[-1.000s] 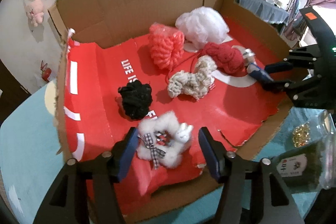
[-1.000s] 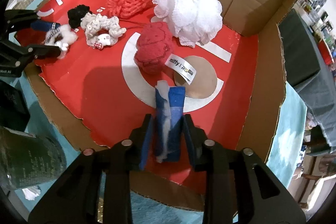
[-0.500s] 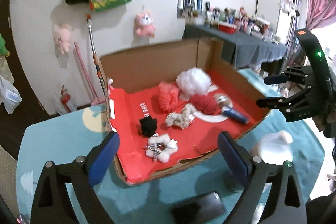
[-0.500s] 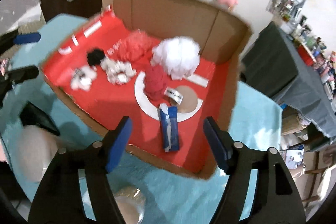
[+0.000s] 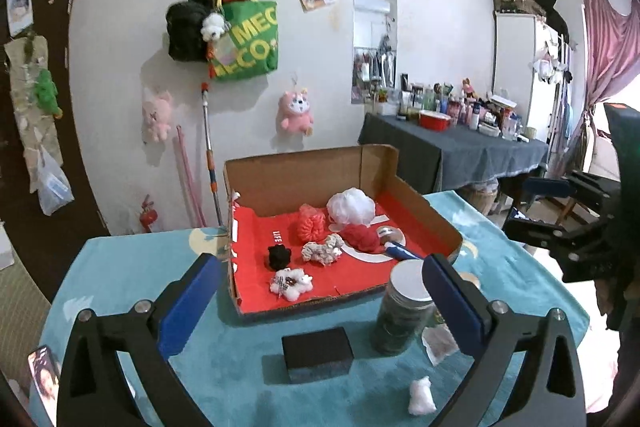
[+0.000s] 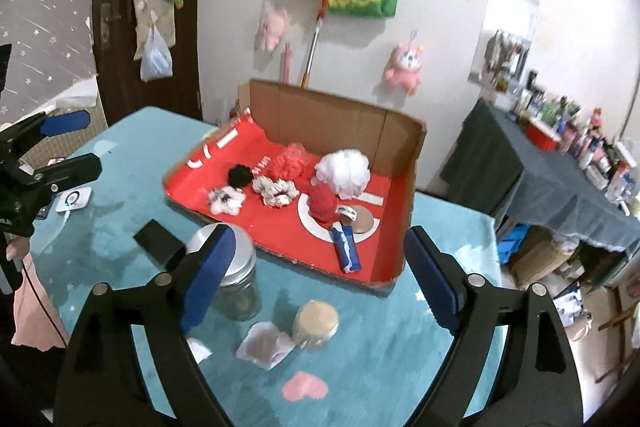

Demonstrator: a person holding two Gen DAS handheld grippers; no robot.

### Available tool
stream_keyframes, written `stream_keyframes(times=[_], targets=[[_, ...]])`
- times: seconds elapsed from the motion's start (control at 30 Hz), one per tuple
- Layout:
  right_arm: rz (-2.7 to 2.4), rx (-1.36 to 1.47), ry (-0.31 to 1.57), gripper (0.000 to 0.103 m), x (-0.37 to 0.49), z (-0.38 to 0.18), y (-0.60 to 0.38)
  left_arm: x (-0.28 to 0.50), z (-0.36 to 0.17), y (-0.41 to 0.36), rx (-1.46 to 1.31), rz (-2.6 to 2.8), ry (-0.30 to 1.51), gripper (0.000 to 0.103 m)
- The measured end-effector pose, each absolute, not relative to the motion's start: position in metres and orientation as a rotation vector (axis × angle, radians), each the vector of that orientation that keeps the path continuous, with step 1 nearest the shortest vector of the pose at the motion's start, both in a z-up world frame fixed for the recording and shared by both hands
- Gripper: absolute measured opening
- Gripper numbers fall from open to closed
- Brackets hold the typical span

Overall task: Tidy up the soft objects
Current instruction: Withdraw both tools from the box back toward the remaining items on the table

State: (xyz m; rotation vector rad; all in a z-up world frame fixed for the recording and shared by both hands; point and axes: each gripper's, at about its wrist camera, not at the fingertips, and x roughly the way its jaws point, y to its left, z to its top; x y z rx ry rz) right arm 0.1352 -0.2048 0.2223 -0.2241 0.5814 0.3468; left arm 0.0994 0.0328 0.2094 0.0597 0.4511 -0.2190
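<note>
The left gripper (image 5: 320, 291) and the right gripper (image 6: 316, 267) both hang over the teal table (image 5: 120, 275), jaws spread wide, opening further, with nothing between them. A second ago each sat low in the box, the left around the white fluffy toy, the right clamped on the blue roll; both have since let go and pulled up and back.

Nearest on the table are a black block (image 5: 317, 354), a metal-lidded jar (image 5: 404, 311) partly hidden behind the left gripper's right finger, and a cork-lidded jar (image 6: 316, 319). A cotton tuft (image 5: 421, 402) lies by the table's near edge.

Beyond them sits the cardboard box (image 5: 424, 211) with its red floor. The white fluffy toy (image 5: 290, 283) lies at the front left. The blue roll (image 6: 346, 251) lies at the front right, its long axis running front to back; in the left view the right finger cuts it off. Behind are a black pom (image 5: 279, 255), a cream scrunchie (image 5: 323, 251), a red ball (image 5: 362, 237), a pink scrunchie (image 5: 310, 225) and a white puff (image 5: 351, 206). Their details are too small to make out.
</note>
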Motion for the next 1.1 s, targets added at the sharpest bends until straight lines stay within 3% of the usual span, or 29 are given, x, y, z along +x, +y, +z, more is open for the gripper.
stream_keyframes(times=[0.1, 0.47, 1.1], targets=[[0.336, -0.188, 0.539, 0.093, 0.107, 0.225, -0.207, 0.079, 0.206, 0.027, 0.060, -0.212, 0.426, 0.103], [0.247, -0.134, 0.455, 0.093, 0.041, 0.191, -0.209, 0.033, 0.162, 0.007, 0.033, -0.224, 0.399, 0.103], [0.152, -0.005, 0.522, 0.093, 0.034, 0.100, -0.220, 0.034, 0.072, -0.007, -0.031, -0.192, 0.547, 0.103]])
